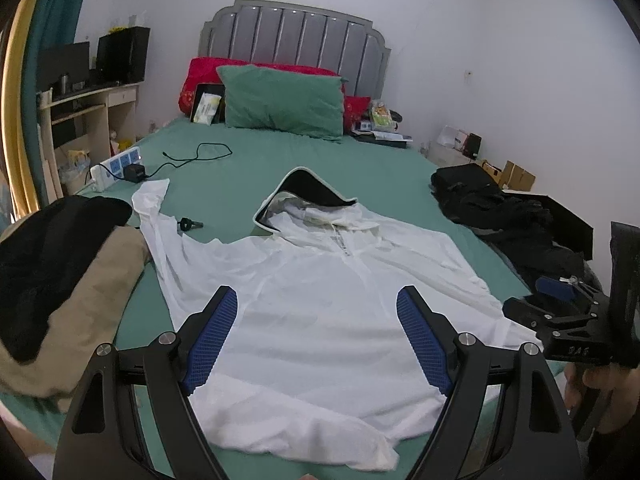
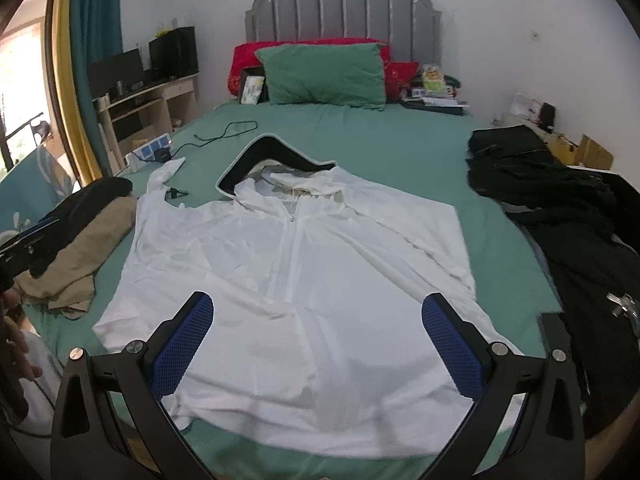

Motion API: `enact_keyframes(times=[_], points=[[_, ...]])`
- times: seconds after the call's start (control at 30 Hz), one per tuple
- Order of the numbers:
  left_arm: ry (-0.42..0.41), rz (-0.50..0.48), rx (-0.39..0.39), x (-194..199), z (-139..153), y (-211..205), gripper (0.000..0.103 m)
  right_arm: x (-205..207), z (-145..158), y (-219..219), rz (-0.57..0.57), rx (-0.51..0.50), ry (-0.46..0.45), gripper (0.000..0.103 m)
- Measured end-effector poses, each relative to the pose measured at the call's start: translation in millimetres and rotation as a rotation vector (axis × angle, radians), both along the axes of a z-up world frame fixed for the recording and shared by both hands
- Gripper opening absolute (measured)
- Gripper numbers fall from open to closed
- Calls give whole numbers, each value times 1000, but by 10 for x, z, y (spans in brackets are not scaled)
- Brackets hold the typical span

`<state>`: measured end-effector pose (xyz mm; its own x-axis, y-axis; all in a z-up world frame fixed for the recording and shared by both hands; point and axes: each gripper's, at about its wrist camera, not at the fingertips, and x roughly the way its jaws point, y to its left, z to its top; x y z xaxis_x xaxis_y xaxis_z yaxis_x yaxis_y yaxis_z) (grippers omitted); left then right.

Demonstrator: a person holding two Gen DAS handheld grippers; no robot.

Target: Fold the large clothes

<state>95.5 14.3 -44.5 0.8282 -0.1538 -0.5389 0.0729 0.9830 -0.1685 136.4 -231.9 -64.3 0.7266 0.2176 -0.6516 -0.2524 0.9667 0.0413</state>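
A bed [image 2: 400, 148] under a smooth green sheet fills the room, a ribbed grey headboard [image 2: 344, 12] at 12 o'clock. A thin white hooded jacket [image 2: 296, 280] lies flat at its centre, its black-lined hood [image 2: 276, 156] toward 12. Crumpled black clothes [image 2: 560, 208] lie at 3, a tan-and-black heap [image 2: 80, 236] at 9. Both the left hand-held gripper [image 1: 316, 344] and the right hand-held gripper [image 2: 316, 348] are spread wide, empty, above the hem.
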Motion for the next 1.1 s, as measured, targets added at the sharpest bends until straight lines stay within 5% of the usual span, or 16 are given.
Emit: enact_keyframes(times=[0.13,0.7,0.87,1.03,1.1], points=[[27,-20,-50,351,-154,139,85,351,-162,-10,22,2,41,103],[121,79,34,1844,-809,629,85,2250,-730,409,113,-177,78,102],[135,117,33,2079,-945,824,85,2745,-892,607,152,-246,88,88],[163,148,44,2148,-1064,1031,85,2978,-995,953,242,-279,68,85],[172,162,37,2143,-1087,1105,85,3052,-1051,1127,283,-290,58,74]])
